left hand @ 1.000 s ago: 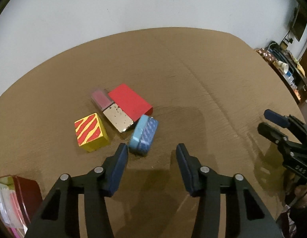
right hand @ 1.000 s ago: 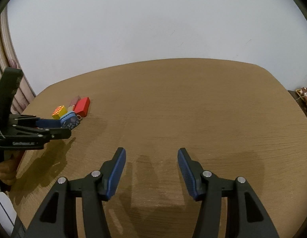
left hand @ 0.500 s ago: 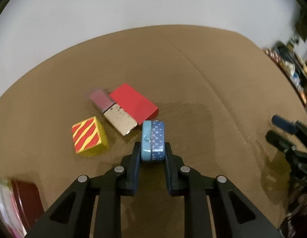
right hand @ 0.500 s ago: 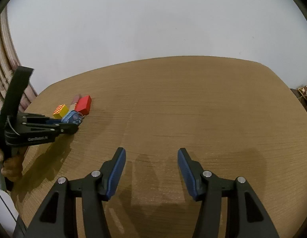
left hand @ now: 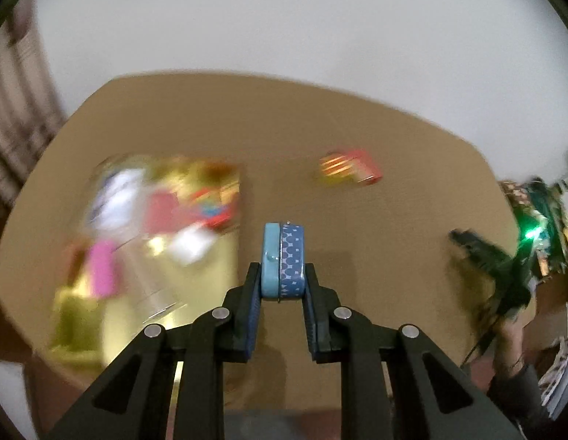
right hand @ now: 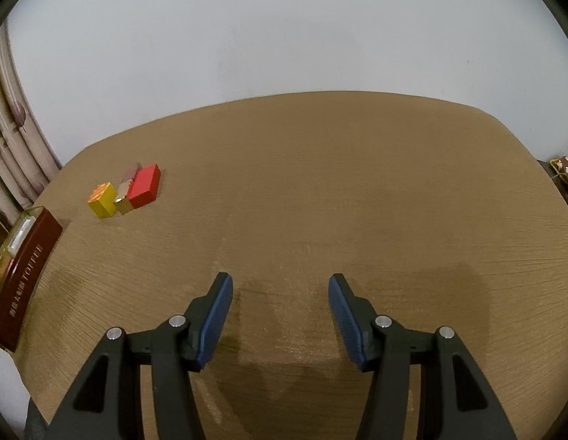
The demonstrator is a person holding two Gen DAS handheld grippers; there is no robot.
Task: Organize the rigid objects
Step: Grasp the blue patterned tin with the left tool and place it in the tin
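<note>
My left gripper (left hand: 282,275) is shut on a small blue patterned tin (left hand: 282,259) and holds it on edge above the brown table (left hand: 320,117). In the blurred left wrist view a box (left hand: 148,227) full of colourful items lies at the left. The yellow striped block (left hand: 333,168) and red box (left hand: 364,167) lie further back on the right. From the right wrist view, the yellow block (right hand: 102,200), a gold box (right hand: 124,198) and the red box (right hand: 144,185) sit together at the far left. My right gripper (right hand: 280,311) is open over bare table.
A dark red tin (right hand: 25,271) with a gold interior stands at the table's left edge, curtains (right hand: 12,146) behind it. A white wall (right hand: 284,29) backs the table. A person's hand (left hand: 511,333) holds the right gripper, with cluttered shelves (left hand: 540,220) beyond it.
My left gripper shut on the blue tin, lifted it away from the cluster and swung left toward the filled box. It has left the right wrist view. The right gripper stayed put.
</note>
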